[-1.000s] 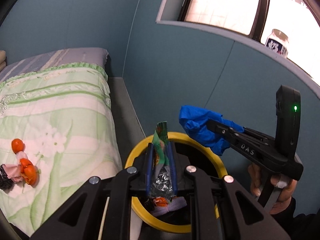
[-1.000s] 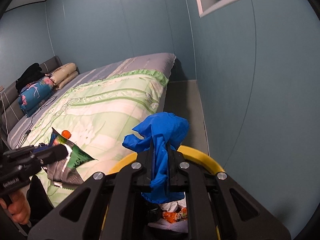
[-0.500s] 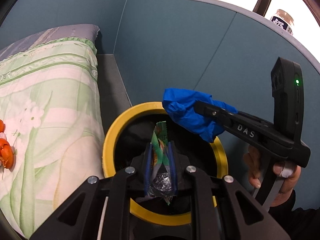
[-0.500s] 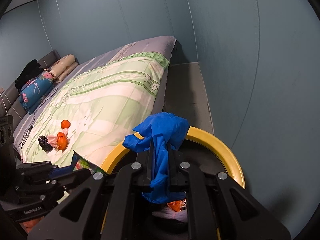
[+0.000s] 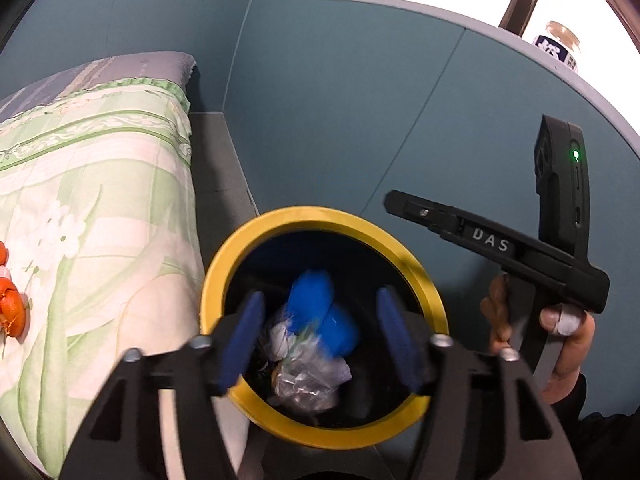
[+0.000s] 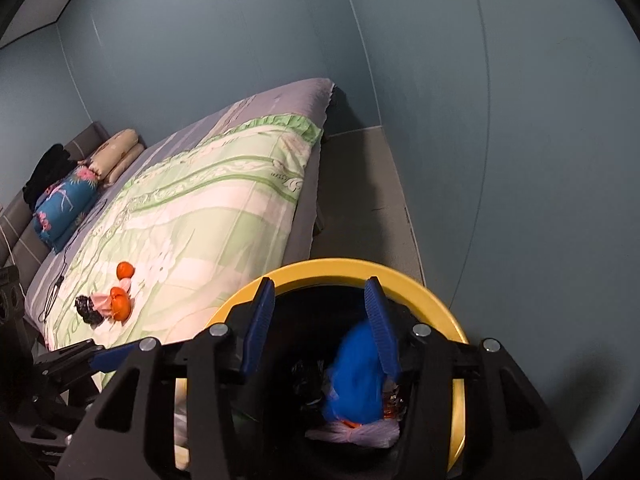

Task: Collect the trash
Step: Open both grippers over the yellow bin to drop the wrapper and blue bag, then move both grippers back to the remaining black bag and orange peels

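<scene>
A black bin with a yellow rim (image 5: 224, 272) (image 6: 420, 276) stands on the floor between the bed and the wall. My left gripper (image 5: 320, 340) hangs open and empty over its mouth. My right gripper (image 6: 320, 324) is also open and empty over the bin; it shows from the side in the left wrist view (image 5: 404, 204). A blue glove (image 5: 320, 304) (image 6: 356, 376) lies inside the bin on top of a silvery wrapper (image 5: 308, 380) and other crumpled trash.
The bed with a green floral quilt (image 6: 208, 208) lies left of the bin. Orange peels and small scraps (image 6: 116, 300) lie on the quilt near its edge. Pillows (image 6: 116, 156) are at the far end. A jar (image 5: 560, 46) stands on the window sill.
Both grippers opened over the bin. The blue glove dropped from my right gripper and the snack wrapper from my left; both now lie in the bin.
</scene>
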`<action>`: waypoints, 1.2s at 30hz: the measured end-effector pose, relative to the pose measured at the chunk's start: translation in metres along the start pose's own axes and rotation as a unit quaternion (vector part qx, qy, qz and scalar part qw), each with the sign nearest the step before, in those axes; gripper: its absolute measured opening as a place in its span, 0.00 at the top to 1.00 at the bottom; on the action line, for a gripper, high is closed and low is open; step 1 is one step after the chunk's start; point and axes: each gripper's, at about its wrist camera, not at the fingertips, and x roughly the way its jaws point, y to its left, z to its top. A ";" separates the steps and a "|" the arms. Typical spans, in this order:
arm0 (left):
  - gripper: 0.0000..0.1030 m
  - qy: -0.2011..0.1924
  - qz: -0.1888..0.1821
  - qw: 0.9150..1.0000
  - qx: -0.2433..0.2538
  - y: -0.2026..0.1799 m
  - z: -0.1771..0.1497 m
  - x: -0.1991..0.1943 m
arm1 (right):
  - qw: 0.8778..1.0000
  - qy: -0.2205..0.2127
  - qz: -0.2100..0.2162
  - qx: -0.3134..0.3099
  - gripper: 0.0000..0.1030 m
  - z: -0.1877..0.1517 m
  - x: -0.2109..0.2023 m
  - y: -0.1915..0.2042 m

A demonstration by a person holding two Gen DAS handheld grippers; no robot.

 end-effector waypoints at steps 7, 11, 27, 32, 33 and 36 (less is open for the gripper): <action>0.14 -0.043 0.030 0.999 -0.008 0.015 0.007 -0.023 | 0.998 -0.057 -0.025 0.001 0.52 0.007 -0.021 -0.005; 0.08 -0.078 0.064 0.995 -0.011 0.026 0.010 -0.043 | 0.996 -0.091 -0.010 -0.013 0.37 0.009 -0.033 0.005; 0.08 -0.133 0.186 0.970 -0.084 0.124 0.003 -0.122 | 0.981 -0.107 0.102 -0.123 0.08 0.020 -0.013 0.117; 0.08 -0.143 0.229 0.958 -0.099 0.158 -0.005 -0.145 | 0.972 -0.093 0.145 -0.159 0.08 0.012 0.004 0.159; 0.08 -0.144 0.238 0.955 -0.105 0.166 -0.008 -0.149 | 0.970 -0.091 0.154 -0.165 0.08 0.010 0.008 0.167; 0.08 -0.147 0.249 0.948 -0.131 0.192 -0.017 -0.162 | 0.963 -0.084 0.171 -0.192 0.08 0.003 0.020 0.195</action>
